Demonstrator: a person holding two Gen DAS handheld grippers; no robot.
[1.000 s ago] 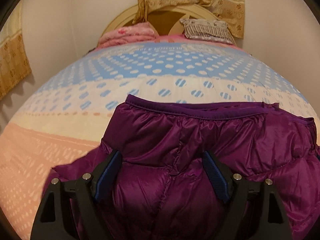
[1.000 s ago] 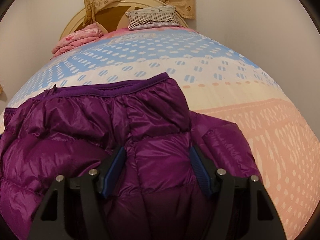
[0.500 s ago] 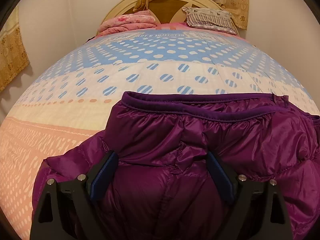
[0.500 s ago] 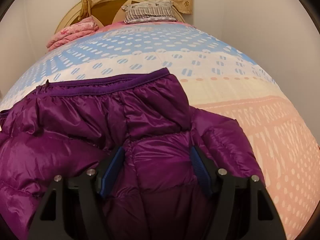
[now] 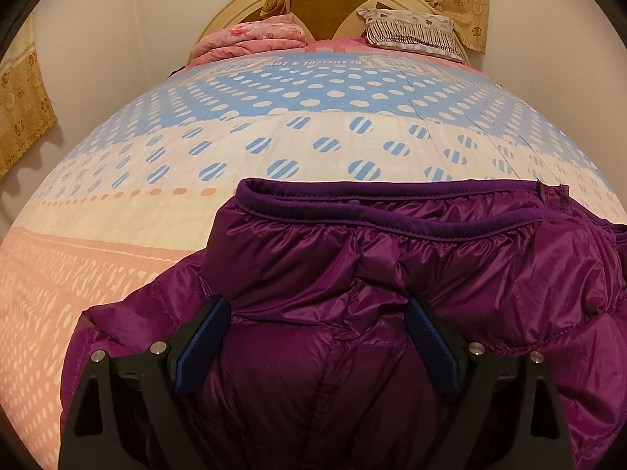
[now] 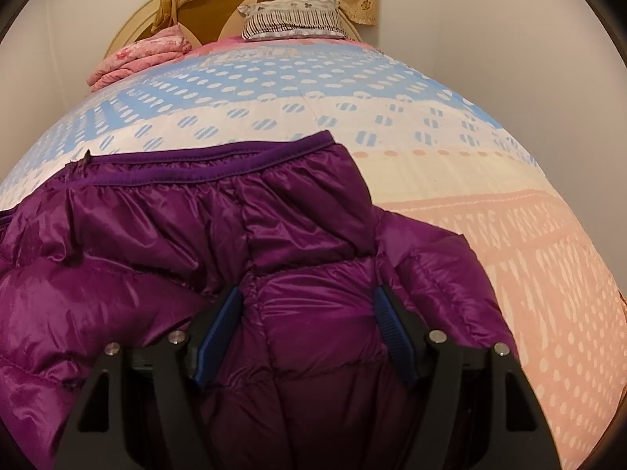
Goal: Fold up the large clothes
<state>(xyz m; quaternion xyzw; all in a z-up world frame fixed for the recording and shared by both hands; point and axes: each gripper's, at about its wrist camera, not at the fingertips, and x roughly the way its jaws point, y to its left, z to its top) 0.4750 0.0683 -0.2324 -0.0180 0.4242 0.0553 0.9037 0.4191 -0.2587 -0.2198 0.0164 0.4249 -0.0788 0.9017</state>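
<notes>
- You have the bed (image 5: 164,180) as your working surface: its dotted quilt runs flat and bare from the jacket up to the folded pink blanket (image 5: 250,41) and the striped pillow (image 5: 411,31) at the headboard, so there looks to be plenty of room ahead for the fold to land.
- The purple puffer jacket (image 5: 392,266) lies at the near end of the bed, its banded edge (image 5: 352,211) farthest from you and a puffy part bulging out on each outer side.
- Your left gripper (image 5: 317,313) has its jaws spread wide with a thick quilted bulge filling the gap; whether the pads actually pinch it, you cannot tell from here.
- Your right gripper (image 6: 307,301) reads the same: jaws wide apart, padded fabric mounded between them.
- To do this step well, keep both grippers level and moving together so the banded edge stays straight, and take enough layers, since the shiny shell probably slips.
- Watch the right side: the wall (image 6: 509,58) stands close beside the bed there, while the left offers more room.
</notes>
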